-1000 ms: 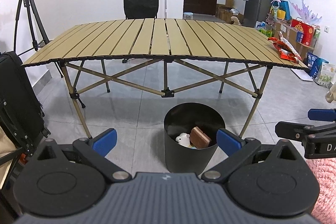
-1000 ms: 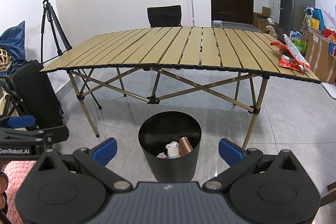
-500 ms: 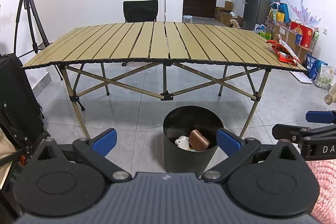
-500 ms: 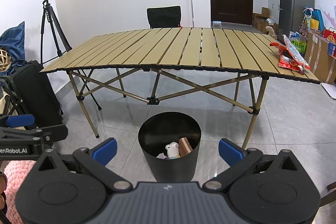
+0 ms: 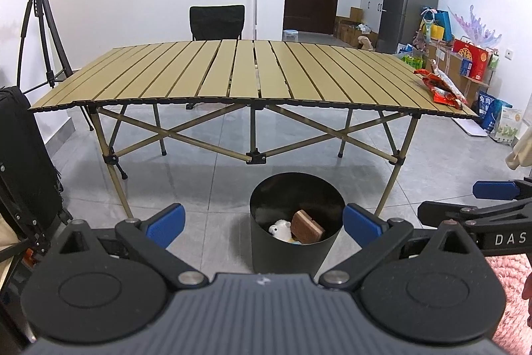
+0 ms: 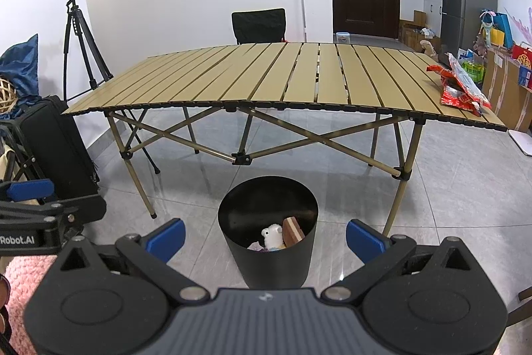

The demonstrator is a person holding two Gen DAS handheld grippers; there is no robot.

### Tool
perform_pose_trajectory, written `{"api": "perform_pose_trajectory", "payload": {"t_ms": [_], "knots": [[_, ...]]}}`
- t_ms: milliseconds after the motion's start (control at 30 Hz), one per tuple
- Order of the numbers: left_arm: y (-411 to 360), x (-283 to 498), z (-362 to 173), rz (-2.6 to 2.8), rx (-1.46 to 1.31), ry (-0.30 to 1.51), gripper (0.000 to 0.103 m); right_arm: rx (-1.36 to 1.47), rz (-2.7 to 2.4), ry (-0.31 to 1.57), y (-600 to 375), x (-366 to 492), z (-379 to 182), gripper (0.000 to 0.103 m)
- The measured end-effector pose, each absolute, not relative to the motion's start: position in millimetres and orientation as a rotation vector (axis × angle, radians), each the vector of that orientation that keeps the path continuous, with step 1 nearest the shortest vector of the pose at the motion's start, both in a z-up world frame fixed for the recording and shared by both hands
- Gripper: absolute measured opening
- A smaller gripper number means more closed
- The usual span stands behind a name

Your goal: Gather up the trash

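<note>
A: What is the biggest thing here?

B: The slatted folding table (image 5: 252, 72), the landmark for everything else. A black chair (image 5: 216, 22) stands behind its far edge, and a camera tripod (image 5: 40, 19) stands off its left end.

A: And the bin?

B: A black round bin (image 5: 296, 242) sits on the floor just in front of the table's near edge, right of centre. Inside lie a small white plush toy (image 5: 280, 228) and a brown block (image 5: 307, 227), touching each other.

A: Any trash left on the table?

B: Red snack wrappers (image 6: 460, 87) lie at its right end, near the front corner, well apart from the bin.

A: The grippers?

B: Both hang in front of the table, above the floor near the bin. The left gripper (image 5: 262, 222) has its blue pads spread wide with nothing between them; the right gripper (image 6: 265, 237) is likewise spread and empty.
</note>
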State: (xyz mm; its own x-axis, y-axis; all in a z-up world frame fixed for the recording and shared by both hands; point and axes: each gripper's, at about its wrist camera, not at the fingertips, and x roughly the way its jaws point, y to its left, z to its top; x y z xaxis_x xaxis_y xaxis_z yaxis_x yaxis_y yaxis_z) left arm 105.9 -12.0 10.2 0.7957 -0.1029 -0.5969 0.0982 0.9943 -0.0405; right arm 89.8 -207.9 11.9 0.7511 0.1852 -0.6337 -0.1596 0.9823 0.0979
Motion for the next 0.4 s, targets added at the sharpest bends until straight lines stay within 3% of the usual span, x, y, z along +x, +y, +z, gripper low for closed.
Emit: {"api": "perform_pose_trajectory", "payload": {"t_ms": [400], "knots": [[-11.4, 105.6, 10.1, -0.108, -0.019, 0.629, 0.103, 0.043, 0.186, 0.700, -209.5, 91.2, 7.9, 0.103]]}}
